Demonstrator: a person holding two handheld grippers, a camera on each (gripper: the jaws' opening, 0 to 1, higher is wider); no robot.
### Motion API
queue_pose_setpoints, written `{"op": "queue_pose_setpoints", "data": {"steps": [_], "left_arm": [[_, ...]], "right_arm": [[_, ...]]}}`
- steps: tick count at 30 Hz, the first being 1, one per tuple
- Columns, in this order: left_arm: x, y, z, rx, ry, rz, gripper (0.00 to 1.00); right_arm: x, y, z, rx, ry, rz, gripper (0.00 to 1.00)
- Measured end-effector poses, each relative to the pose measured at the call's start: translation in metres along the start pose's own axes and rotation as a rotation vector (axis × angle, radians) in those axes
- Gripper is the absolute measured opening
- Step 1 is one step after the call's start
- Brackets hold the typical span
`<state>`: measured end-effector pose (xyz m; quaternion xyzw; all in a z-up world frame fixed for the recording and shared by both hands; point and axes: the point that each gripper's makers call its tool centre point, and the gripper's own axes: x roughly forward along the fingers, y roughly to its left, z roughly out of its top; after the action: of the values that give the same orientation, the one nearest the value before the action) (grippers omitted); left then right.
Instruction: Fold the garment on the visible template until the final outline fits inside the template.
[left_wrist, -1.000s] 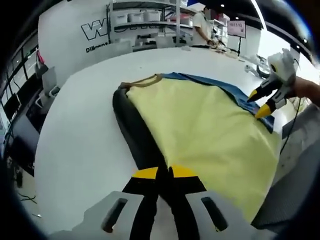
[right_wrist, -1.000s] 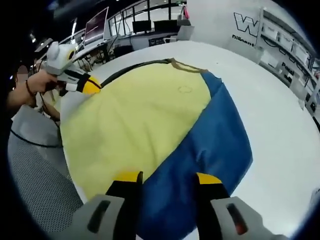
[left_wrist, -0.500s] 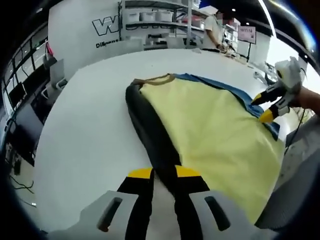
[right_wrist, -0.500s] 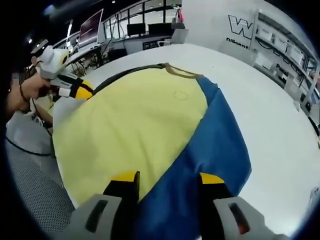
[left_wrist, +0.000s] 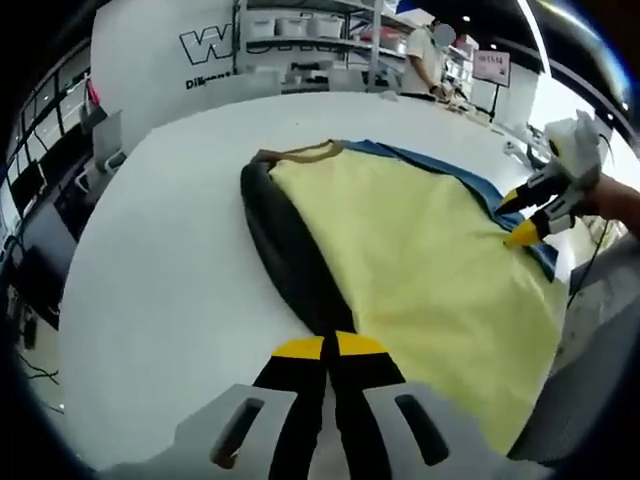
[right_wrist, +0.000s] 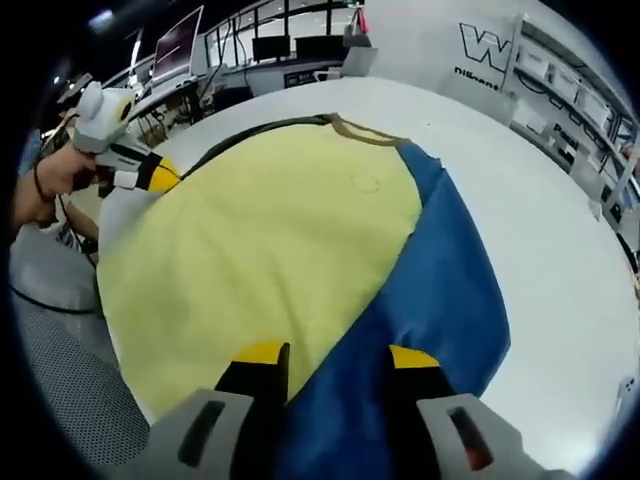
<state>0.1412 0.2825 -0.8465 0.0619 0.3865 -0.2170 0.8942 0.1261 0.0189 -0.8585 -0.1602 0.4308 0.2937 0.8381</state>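
On the white table (left_wrist: 170, 290), left gripper (left_wrist: 329, 347) jaws pinch the garment's (left_wrist: 420, 250) black edge; right gripper (right_wrist: 326, 355) jaws straddle its blue edge.

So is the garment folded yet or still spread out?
Mostly spread: the garment lies wide and flat on the table, yellow panel up, blue and black sides showing.

Your garment (left_wrist: 420, 240) lies spread on the counter (left_wrist: 160, 270), its near hem at the counter's edge closest to you. Your left gripper (left_wrist: 329, 348) sits at the garment's left side panel, and your right gripper (right_wrist: 326, 358) at its right panel (jaws straddling the hem). Shelving (left_wrist: 300, 40) stands beyond the garment's collar.
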Motion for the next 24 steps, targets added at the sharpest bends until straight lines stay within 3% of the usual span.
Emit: {"op": "queue_pose_setpoints", "data": {"steps": [1,10,15,20,24], "left_arm": [[-0.001,0.003,0.001,-0.031,-0.007,0.007,0.00],[-0.009,0.015,-0.001,-0.040,-0.006,0.048,0.00],[-0.018,0.022,0.007,-0.041,-0.021,0.067,0.00],[-0.028,0.037,0.013,-0.046,-0.034,0.109,0.00],[-0.033,0.054,0.008,-0.053,-0.026,0.143,0.00]], "right_arm": [[0.000,-0.001,-0.001,0.010,0.008,-0.002,0.32],[0.000,-0.001,-0.001,0.009,0.021,-0.005,0.32],[0.000,-0.001,-0.002,0.005,0.014,-0.004,0.32],[0.000,-0.002,-0.002,0.009,0.019,-0.008,0.33],[0.000,-0.002,-0.002,0.006,0.017,-0.006,0.32]]}}
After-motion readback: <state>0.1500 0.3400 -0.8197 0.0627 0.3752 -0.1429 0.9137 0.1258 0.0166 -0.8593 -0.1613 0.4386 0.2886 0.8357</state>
